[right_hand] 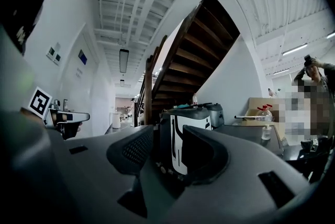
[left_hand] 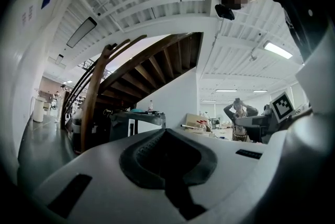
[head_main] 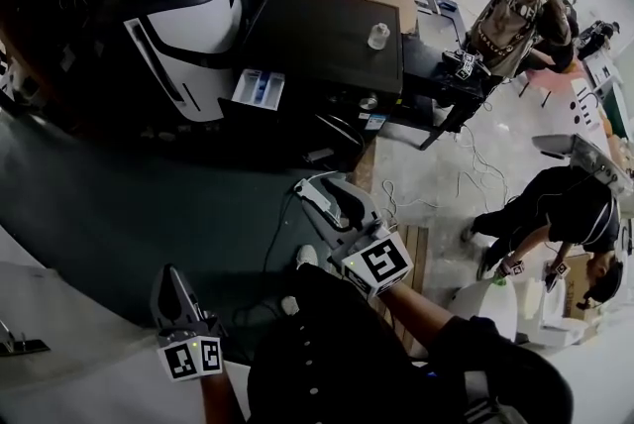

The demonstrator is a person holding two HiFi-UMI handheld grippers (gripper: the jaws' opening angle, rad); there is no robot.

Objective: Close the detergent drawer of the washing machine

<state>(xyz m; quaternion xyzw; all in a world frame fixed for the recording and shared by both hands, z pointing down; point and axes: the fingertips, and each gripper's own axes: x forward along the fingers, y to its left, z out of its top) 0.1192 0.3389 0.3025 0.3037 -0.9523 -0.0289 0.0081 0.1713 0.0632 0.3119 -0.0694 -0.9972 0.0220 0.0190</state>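
**Head view:** The drawer [head_main: 258, 87] stands pulled out of the black washer [head_main: 322, 41]. Its long axis runs roughly 12 to 6 o'clock, with the open end toward the person. It lies at about 11 o'clock from the right gripper [head_main: 319, 186] and 1 o'clock from the left gripper [head_main: 170, 275], well apart from both. The right gripper is the nearer, so a push toward 12 o'clock looks likeliest from it. The floor [head_main: 119, 214] is dark, with cables [head_main: 466, 164] on paler ground at 3 o'clock.

**Left gripper view:** The jaws are pressed together with nothing between them. They point level across the room, with a staircase [left_hand: 157, 66] at 12 o'clock. I cannot make out the drawer here.

**Right gripper view:** The jaws stand wide apart and hold nothing. A white-and-black machine [right_hand: 178, 149] shows through the gap. The washer's dark top is at 3 o'clock, and the drawer is hidden.
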